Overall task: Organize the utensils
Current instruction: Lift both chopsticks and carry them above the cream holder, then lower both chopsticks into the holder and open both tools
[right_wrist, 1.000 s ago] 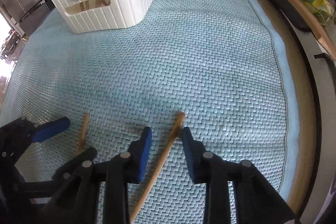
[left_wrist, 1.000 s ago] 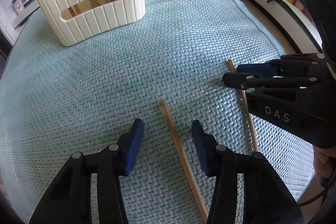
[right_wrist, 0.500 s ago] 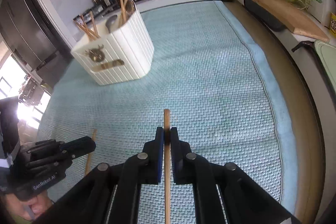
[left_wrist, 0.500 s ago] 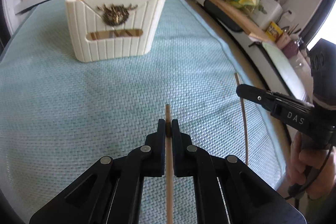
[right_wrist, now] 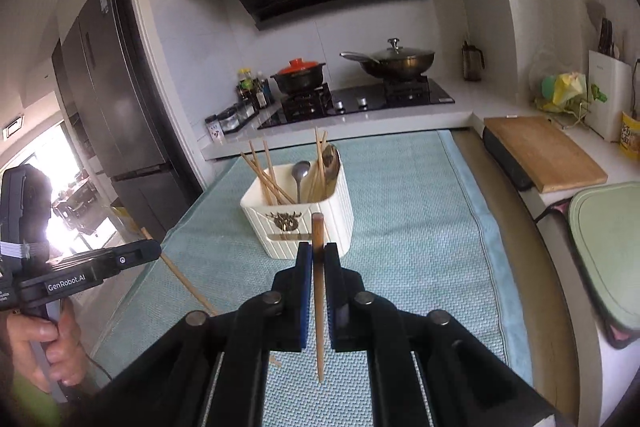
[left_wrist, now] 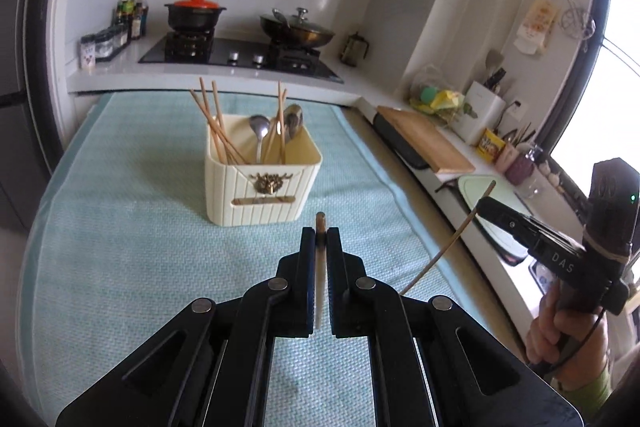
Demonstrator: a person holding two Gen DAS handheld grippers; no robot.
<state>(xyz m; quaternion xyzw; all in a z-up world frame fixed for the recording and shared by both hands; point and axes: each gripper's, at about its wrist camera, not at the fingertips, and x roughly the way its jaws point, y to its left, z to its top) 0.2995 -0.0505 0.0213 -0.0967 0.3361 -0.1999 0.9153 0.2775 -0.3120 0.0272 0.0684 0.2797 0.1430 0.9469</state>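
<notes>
Nearest, at the bottom centre of each wrist view, the jaws are clamped on a thin wooden chopstick. The left gripper (left_wrist: 319,233) holds its stick (left_wrist: 320,223) so that only a blunt brown tip shows past the pads, the pale shaft running back between the black arms. The right gripper (right_wrist: 317,255) pinches its chopstick (right_wrist: 317,291) likewise, long axis in line with the fingers, tip up-frame, thin end hanging low over the mat (right_wrist: 420,227).

Beyond, that mat is a teal woven cloth with a zigzag weave, bare under both tools.

Further up-frame stands the holder (left_wrist: 260,183), a cream ribbed box with a brass stag emblem, open at the top, chopsticks and metal spoons leaning inside. It sits straight ahead of both grippers, centre frame, and both sticks point at it. I judge the two hands about equally near; each stick must be tipped toward upright to drop in.

Farthest are the hob (left_wrist: 240,57), pots and hood.
</notes>
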